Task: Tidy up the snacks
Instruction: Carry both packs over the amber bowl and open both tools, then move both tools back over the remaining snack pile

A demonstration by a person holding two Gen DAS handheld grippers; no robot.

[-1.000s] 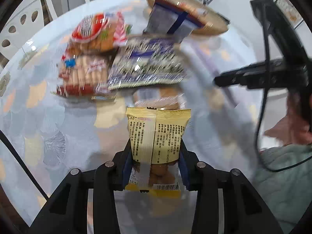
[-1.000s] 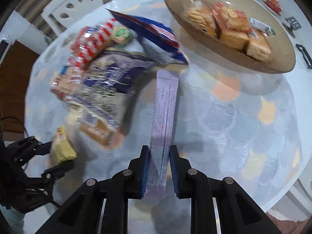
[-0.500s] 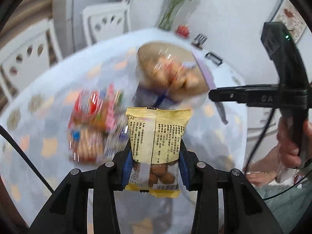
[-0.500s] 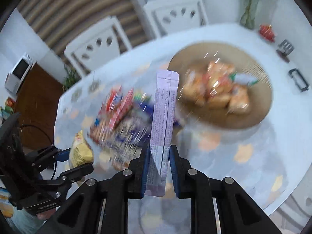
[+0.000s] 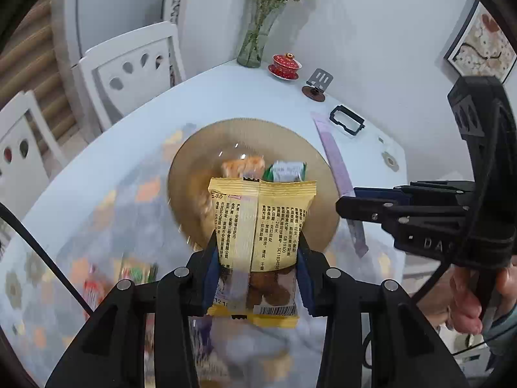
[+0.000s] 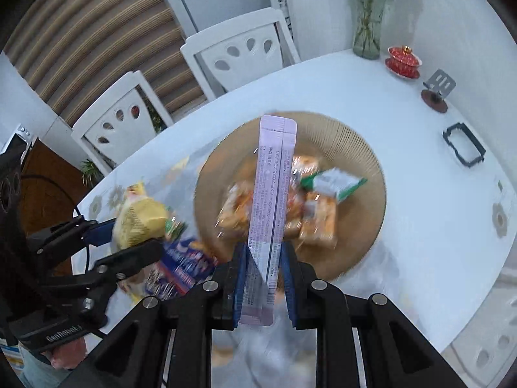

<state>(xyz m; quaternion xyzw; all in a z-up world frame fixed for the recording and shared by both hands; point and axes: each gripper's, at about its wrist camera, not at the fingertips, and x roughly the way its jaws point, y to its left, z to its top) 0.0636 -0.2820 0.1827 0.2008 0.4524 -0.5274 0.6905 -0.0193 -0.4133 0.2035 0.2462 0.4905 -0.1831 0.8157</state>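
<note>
My left gripper [image 5: 257,278] is shut on a yellow snack packet [image 5: 260,223] and holds it upright above the table, in front of the round tan plate [image 5: 194,168]. My right gripper [image 6: 263,278] is shut on a long lilac stick sachet [image 6: 273,194] held upright over the near side of the plate [image 6: 365,148]. The plate holds several orange snack packs [image 6: 318,223] and a green-white packet [image 6: 336,182]. In the right wrist view the left gripper [image 6: 126,239] with its yellow packet [image 6: 140,220] is at the left. The lilac sachet also shows in the left wrist view [image 5: 336,161].
Loose snack bags [image 6: 184,265] lie on the table left of the plate. At the back stand a glass vase [image 5: 252,48], a red lidded cup [image 5: 286,64], a small metal stand [image 5: 318,84] and a black frame [image 5: 347,119]. White chairs [image 6: 239,55] ring the table.
Both grippers have lifted and swung from the snack pile toward the plate, still holding their packets. The plate now lies straight ahead in both views.
</note>
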